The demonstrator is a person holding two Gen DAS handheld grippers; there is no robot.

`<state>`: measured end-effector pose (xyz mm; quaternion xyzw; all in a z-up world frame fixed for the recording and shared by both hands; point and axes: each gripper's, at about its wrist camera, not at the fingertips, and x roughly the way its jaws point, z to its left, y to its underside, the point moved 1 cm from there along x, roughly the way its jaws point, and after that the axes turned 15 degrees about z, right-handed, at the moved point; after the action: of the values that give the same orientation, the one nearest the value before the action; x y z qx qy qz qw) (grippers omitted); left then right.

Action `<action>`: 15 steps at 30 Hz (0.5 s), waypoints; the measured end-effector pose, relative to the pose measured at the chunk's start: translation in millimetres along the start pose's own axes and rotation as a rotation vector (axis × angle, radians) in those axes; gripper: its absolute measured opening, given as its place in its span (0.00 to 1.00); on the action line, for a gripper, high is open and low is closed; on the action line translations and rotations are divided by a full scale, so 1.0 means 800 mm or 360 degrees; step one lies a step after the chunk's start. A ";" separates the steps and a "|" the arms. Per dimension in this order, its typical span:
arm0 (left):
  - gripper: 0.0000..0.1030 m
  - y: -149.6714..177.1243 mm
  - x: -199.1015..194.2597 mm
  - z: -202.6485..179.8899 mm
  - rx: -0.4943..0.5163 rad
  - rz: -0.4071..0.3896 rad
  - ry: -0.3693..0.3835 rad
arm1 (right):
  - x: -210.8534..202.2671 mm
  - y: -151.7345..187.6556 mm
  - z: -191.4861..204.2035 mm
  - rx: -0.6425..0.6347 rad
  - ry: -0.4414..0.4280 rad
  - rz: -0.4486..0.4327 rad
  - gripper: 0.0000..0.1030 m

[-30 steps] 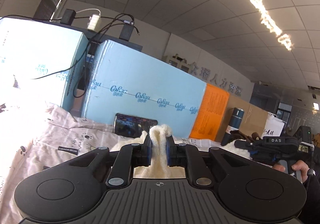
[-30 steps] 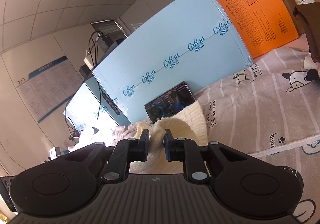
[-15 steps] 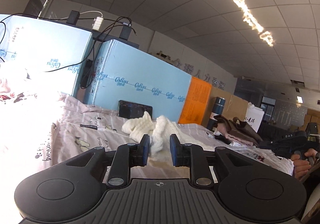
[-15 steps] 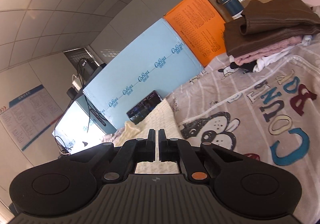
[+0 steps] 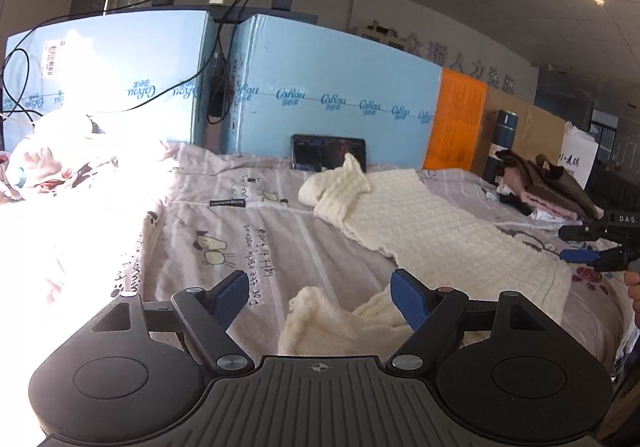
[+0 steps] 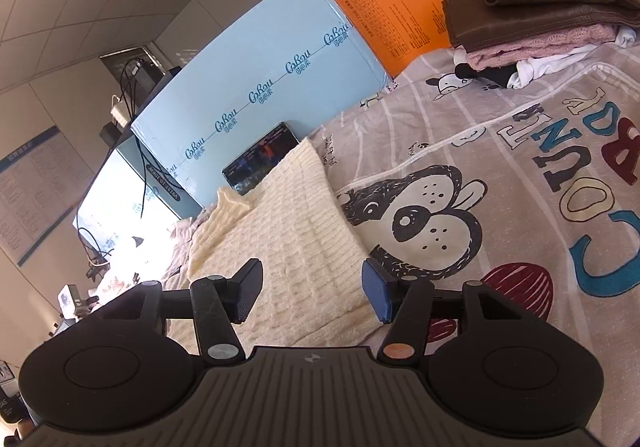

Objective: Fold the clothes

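Both jaws opening, left gripper point(image 5: 320, 301) and right gripper point(image 6: 312, 293) holding nothing over cream knit sweater point(image 5: 432, 231); rumpled near hem may spoil next fold unless smoothed.

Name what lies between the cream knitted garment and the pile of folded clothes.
Only bare printed bedsheet, with cartoon dogs and lettering, separates the cream knitted garment from the pile of folded clothes; the right wrist view shows it best.

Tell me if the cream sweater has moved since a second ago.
Yes. The cream sweater has dropped from the grippers and now lies flat on the sheet, stretching from the phone toward the camera.
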<state>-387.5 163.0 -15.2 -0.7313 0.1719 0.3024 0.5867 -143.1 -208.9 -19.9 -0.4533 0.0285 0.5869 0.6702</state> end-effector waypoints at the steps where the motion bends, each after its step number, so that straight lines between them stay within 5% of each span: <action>1: 0.75 0.005 0.003 -0.003 0.0022 0.0034 -0.0002 | 0.004 -0.001 0.000 0.0002 0.0044 0.0003 0.69; 3: 0.55 0.014 0.008 -0.009 0.0059 0.0088 -0.0026 | 0.013 -0.006 -0.003 0.0021 0.0098 0.0047 0.76; 8: 0.25 0.031 0.002 -0.029 0.0202 0.0082 -0.0188 | 0.031 -0.009 0.000 -0.0009 0.0097 0.0165 0.75; 9: 0.21 0.030 0.000 -0.032 0.0217 0.0041 -0.0243 | 0.031 -0.008 0.003 -0.0028 0.0130 0.0165 0.65; 10: 0.19 0.029 -0.001 -0.035 0.0226 -0.0008 -0.0300 | 0.031 -0.007 0.005 -0.0044 0.0175 0.0165 0.45; 13: 0.16 0.012 -0.002 -0.041 0.0261 -0.0162 -0.0438 | 0.030 -0.002 0.004 -0.0058 0.0188 0.0194 0.26; 15: 0.15 -0.007 -0.001 -0.043 0.0297 -0.0277 -0.0494 | 0.028 0.000 0.005 -0.0060 0.0173 0.0212 0.23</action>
<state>-376.6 131.5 -6.0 -0.6304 0.0428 0.3423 0.6953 -138.4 -189.5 -30.2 -0.4943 0.0840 0.6052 0.6184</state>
